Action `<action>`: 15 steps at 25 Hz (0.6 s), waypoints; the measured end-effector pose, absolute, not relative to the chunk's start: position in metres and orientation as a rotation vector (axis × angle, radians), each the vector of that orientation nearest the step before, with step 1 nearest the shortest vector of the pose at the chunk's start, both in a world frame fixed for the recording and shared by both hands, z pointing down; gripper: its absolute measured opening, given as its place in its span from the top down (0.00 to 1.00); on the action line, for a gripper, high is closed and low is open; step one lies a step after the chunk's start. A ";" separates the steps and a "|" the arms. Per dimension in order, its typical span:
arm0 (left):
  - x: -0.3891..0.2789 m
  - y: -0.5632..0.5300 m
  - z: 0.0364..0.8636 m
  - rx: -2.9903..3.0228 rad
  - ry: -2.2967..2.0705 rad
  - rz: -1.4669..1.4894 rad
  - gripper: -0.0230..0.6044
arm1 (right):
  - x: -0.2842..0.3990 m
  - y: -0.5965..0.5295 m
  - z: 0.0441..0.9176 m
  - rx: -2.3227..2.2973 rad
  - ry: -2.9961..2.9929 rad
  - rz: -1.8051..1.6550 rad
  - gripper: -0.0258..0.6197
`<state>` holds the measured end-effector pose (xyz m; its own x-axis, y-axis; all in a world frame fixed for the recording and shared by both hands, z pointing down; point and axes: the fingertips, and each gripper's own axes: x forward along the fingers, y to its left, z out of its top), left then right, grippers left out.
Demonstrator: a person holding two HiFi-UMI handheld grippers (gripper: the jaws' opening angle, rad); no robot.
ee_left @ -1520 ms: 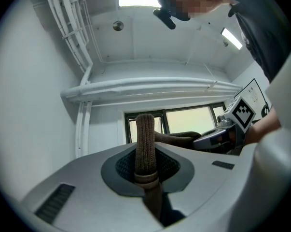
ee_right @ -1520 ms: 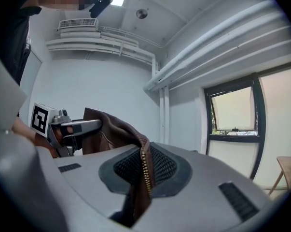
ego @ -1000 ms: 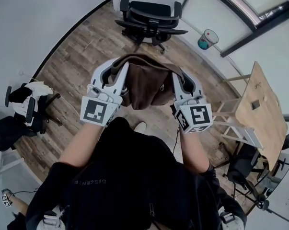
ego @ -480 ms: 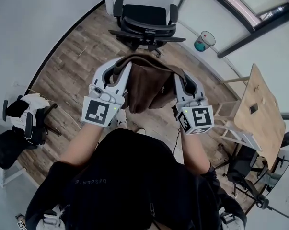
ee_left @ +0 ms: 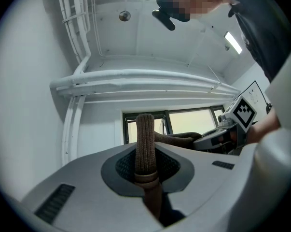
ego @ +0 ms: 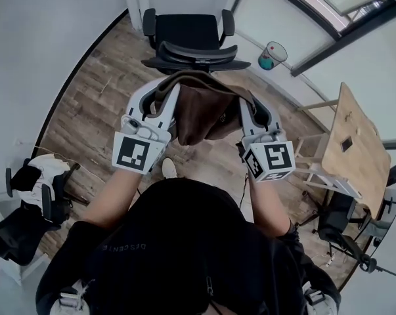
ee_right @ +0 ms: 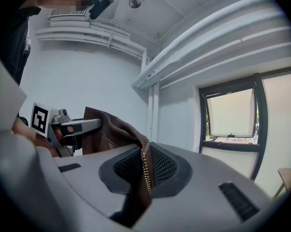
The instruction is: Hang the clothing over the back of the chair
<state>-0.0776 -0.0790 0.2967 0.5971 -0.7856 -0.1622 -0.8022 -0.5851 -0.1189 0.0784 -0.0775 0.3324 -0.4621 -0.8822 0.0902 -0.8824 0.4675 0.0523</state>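
A brown jacket (ego: 201, 113) hangs in the air between my two grippers, just this side of the black office chair (ego: 188, 41). My left gripper (ego: 163, 90) is shut on the jacket's ribbed brown edge (ee_left: 145, 146), which stands up between its jaws. My right gripper (ego: 245, 100) is shut on the jacket's zipper edge (ee_right: 145, 170). In the left gripper view the right gripper (ee_left: 234, 124) shows at the right, and in the right gripper view the left gripper (ee_right: 63, 129) shows at the left with brown cloth (ee_right: 111, 132) stretched across. The chair's backrest (ego: 196, 56) faces me.
Wooden floor (ego: 99, 90) runs under the chair. A second chair with white cloth (ego: 37, 182) stands at the left. A wooden table (ego: 355, 143) and wooden stool (ego: 316, 169) are at the right. A teal bin (ego: 270, 54) sits by the far wall. My shoe (ego: 169, 168) shows below the jacket.
Both grippers have carried the jacket toward the black chair, which now lies closer beneath them. The chair with white cloth has slid back toward the lower left of the head view.
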 end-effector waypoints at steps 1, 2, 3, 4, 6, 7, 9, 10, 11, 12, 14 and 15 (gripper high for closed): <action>-0.080 -0.085 0.296 -2.650 1.314 0.142 0.89 | 0.076 -0.083 0.331 1.584 -2.592 0.000 0.89; -0.082 -0.091 0.295 -2.656 1.301 0.147 0.89 | 0.074 -0.088 0.330 1.599 -2.584 -0.001 0.89; -0.085 -0.097 0.294 -2.663 1.288 0.150 0.89 | 0.072 -0.094 0.329 1.614 -2.575 -0.002 0.89; -0.086 -0.103 0.294 -2.671 1.277 0.154 0.89 | 0.070 -0.099 0.328 1.629 -2.567 -0.003 0.89; -0.089 -0.114 0.292 -2.684 1.253 0.161 0.89 | 0.067 -0.108 0.326 1.656 -2.550 -0.007 0.89; -0.089 -0.118 0.292 -2.688 1.242 0.162 0.89 | 0.067 -0.112 0.325 1.668 -2.542 -0.012 0.89; -0.091 -0.128 0.290 -2.692 1.223 0.164 0.89 | 0.065 -0.120 0.323 1.687 -2.530 -0.021 0.89; -0.091 -0.132 0.288 -2.693 1.218 0.169 0.89 | 0.065 -0.124 0.321 1.694 -2.526 -0.024 0.89; -0.091 -0.136 0.286 -2.693 1.215 0.176 0.89 | 0.065 -0.129 0.319 1.698 -2.524 -0.026 0.89; -0.091 -0.139 0.283 -2.694 1.212 0.183 0.89 | 0.065 -0.132 0.317 1.699 -2.523 -0.030 0.89; -0.090 -0.145 0.278 -2.692 1.208 0.189 0.89 | 0.066 -0.140 0.313 1.696 -2.525 -0.042 0.89; -0.089 -0.149 0.276 -2.689 1.208 0.190 0.89 | 0.066 -0.144 0.310 1.693 -2.529 -0.048 0.89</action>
<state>-0.0892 -0.1488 0.2762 0.6604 -0.7259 -0.1922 -0.7499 -0.6510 -0.1178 0.0663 -0.1441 0.3103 -0.3776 -0.9238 0.0637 -0.9207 0.3819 0.0804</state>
